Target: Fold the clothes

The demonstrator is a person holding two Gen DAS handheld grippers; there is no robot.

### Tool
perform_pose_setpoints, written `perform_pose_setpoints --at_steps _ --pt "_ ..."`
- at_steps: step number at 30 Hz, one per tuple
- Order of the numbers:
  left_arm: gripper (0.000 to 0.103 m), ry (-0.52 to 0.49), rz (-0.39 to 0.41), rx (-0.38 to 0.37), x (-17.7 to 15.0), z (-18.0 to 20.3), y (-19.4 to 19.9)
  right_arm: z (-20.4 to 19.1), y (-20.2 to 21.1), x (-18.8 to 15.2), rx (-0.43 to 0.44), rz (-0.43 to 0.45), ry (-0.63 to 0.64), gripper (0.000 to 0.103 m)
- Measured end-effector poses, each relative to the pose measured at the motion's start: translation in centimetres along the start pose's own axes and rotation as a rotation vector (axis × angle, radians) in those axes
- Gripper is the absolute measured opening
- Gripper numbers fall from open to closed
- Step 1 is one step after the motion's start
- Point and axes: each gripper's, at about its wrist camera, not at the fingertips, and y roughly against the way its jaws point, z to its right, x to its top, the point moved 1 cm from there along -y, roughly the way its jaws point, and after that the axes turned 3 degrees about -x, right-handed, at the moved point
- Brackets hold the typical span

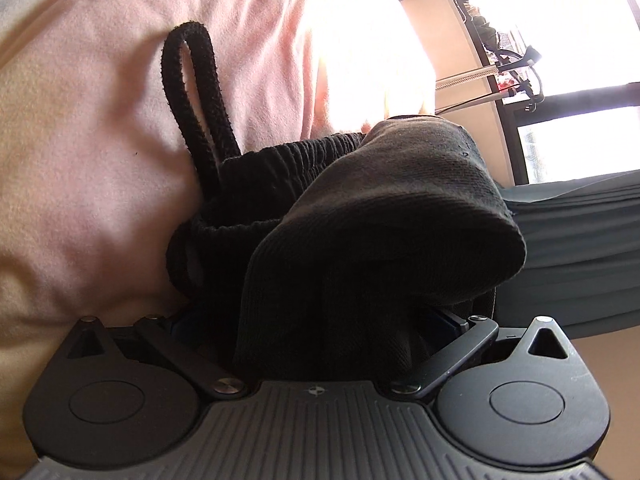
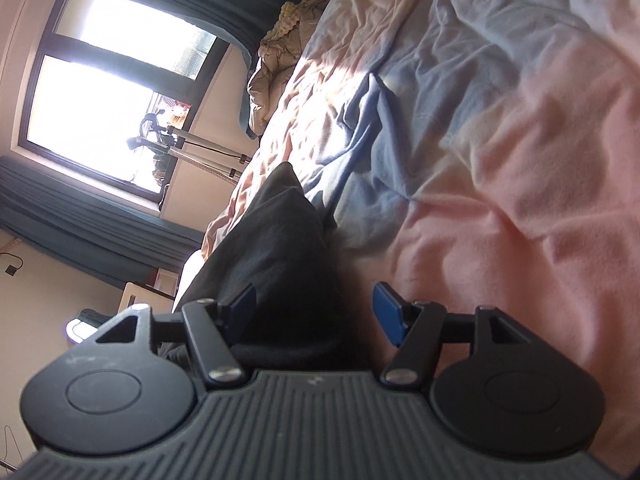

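A black garment with a ribbed elastic waistband lies bunched on the pink bedsheet. Its drawstring loop rests flat on the sheet beyond it. My left gripper stands wide open with the cloth heaped between its jaws, and the fabric hides most of both fingers. In the right wrist view the same black garment runs forward as a pointed fold. My right gripper is open around it. One blue pad stands clear of the cloth and the other sits at its edge.
The bed carries a rumpled pink and pale blue sheet, with a beige quilt piled at its far end. Beyond the bed are a bright window, teal curtains and a stand with metal legs.
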Motion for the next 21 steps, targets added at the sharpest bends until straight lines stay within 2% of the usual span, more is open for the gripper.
perform_pose_setpoints --at_steps 3,5,7,8,11,12,16,18,20,21 --pt "0.103 0.02 -0.008 -0.054 0.1 0.0 -0.3 -0.5 -2.6 1.0 0.046 -0.097 0.021 0.073" --pt "0.103 0.034 -0.026 -0.13 -0.1 -0.1 -0.2 -1.0 -4.4 1.2 0.041 -0.169 0.058 0.078" --pt "0.103 0.023 -0.041 -0.232 -0.4 0.1 -0.1 -1.1 -5.9 1.5 0.048 -0.197 0.075 0.079" --pt "0.103 -0.003 -0.048 -0.255 -0.6 0.4 -0.1 -1.1 -6.5 1.7 0.065 -0.208 0.071 0.08" --pt "0.103 -0.117 -0.08 -0.27 -1.6 2.0 -0.9 -0.7 -7.7 2.2 0.188 -0.228 0.007 0.085" --pt "0.103 -0.134 -0.083 -0.247 -1.8 2.1 -1.5 -0.3 -8.1 2.4 0.241 -0.229 -0.022 0.087" --pt "0.103 -0.121 -0.089 -0.198 -1.6 1.6 -3.2 1.0 -8.9 2.9 0.333 -0.233 -0.118 0.086" --pt "0.103 -0.137 -0.08 -0.195 -1.7 1.9 -3.2 0.7 -8.8 2.9 0.32 -0.229 -0.089 0.082" --pt "0.102 -0.146 -0.07 -0.182 -1.8 2.1 -3.2 -0.3 -9.0 2.5 0.257 -0.22 0.005 0.072" --pt "0.099 -0.148 -0.064 -0.175 -1.9 2.1 -3.1 -0.7 -9.1 2.3 0.223 -0.212 0.048 0.064"
